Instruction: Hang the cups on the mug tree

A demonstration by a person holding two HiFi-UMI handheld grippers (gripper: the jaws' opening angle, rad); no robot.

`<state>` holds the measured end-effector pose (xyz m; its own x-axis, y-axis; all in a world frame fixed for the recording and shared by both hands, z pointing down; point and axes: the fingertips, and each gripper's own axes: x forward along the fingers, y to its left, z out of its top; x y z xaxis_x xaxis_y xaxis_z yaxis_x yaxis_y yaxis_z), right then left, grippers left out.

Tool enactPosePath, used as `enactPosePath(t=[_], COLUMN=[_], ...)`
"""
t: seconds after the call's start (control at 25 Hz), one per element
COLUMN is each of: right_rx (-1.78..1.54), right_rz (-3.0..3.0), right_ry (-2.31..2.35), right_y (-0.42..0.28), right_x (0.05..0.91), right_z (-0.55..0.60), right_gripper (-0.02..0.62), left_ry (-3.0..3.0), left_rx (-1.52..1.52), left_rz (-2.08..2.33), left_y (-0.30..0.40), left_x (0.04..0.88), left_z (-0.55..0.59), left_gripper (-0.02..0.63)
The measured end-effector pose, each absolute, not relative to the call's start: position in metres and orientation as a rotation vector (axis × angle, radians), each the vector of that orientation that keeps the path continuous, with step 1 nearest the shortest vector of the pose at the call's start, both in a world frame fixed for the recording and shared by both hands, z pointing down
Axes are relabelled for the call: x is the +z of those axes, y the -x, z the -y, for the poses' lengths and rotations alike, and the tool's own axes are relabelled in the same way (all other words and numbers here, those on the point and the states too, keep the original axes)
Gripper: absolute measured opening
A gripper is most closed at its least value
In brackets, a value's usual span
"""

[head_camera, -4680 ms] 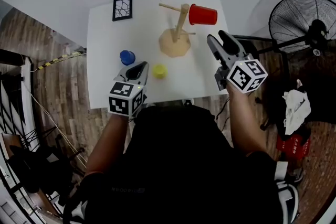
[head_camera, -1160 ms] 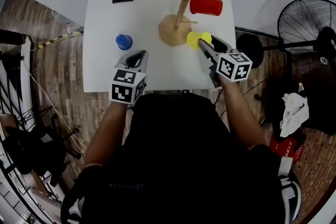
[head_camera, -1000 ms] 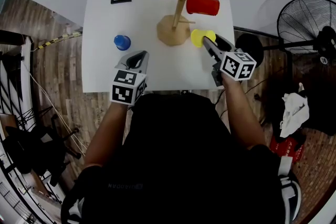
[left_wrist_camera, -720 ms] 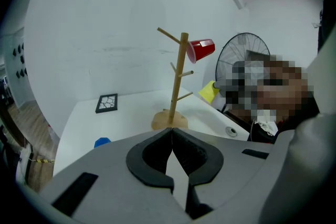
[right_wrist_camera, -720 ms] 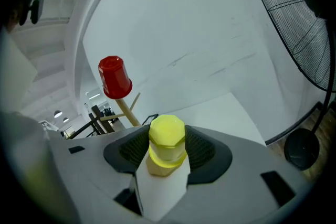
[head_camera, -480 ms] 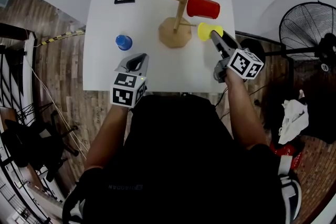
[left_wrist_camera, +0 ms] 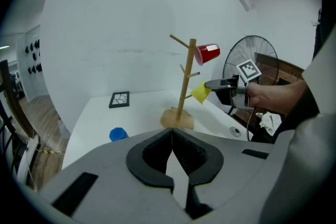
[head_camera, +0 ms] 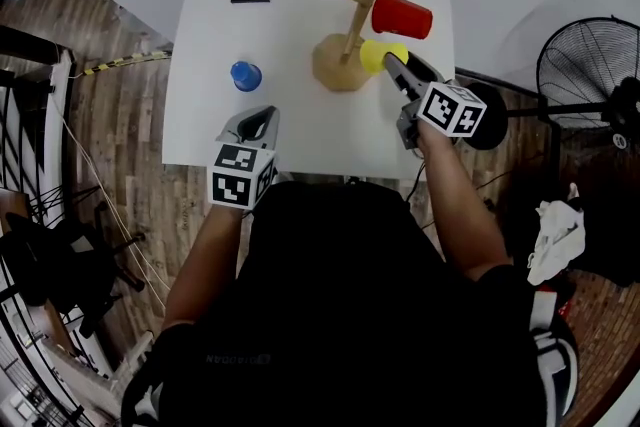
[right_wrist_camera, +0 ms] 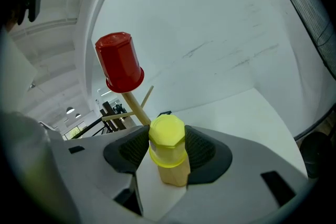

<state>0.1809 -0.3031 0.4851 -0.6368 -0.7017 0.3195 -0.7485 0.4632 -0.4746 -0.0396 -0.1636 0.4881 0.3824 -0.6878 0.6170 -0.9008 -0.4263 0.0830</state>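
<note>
I've got R gripper [head_camera: 390, 65] fingers clamped on yellow cup [head_camera: 375, 53], just right of mug tree [head_camera: 352, 27] low peg; L gripper [head_camera: 258, 123] fingers together, empty, farther off.

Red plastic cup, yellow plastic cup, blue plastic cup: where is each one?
red plastic cup [head_camera: 402, 15], head view, on its side wall
yellow plastic cup [head_camera: 375, 55], head view, on its side
blue plastic cup [head_camera: 245, 75], head view, on its top

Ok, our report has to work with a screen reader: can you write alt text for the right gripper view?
A yellow cup is clamped between the jaws of the right hand-held gripper, close to a wooden mug tree. A red cup sits mouth-first on one of its pegs, with a white table beyond.
</note>
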Motion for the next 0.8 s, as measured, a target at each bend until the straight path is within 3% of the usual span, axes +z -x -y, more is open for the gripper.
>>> enactPosePath(t=[0.8], right_rx=[0.73], right_rz=[2.506], right_ry=[-1.328], right_y=[-0.172], right_x=[0.497], right_z=[0.295], right_gripper=[0.216], left_ry=[-2.26], left_rx=[0.694], left_rz=[1.377], left_y=[0.065], left_x=[0.483], left_z=[0.172], left_gripper=[0.017])
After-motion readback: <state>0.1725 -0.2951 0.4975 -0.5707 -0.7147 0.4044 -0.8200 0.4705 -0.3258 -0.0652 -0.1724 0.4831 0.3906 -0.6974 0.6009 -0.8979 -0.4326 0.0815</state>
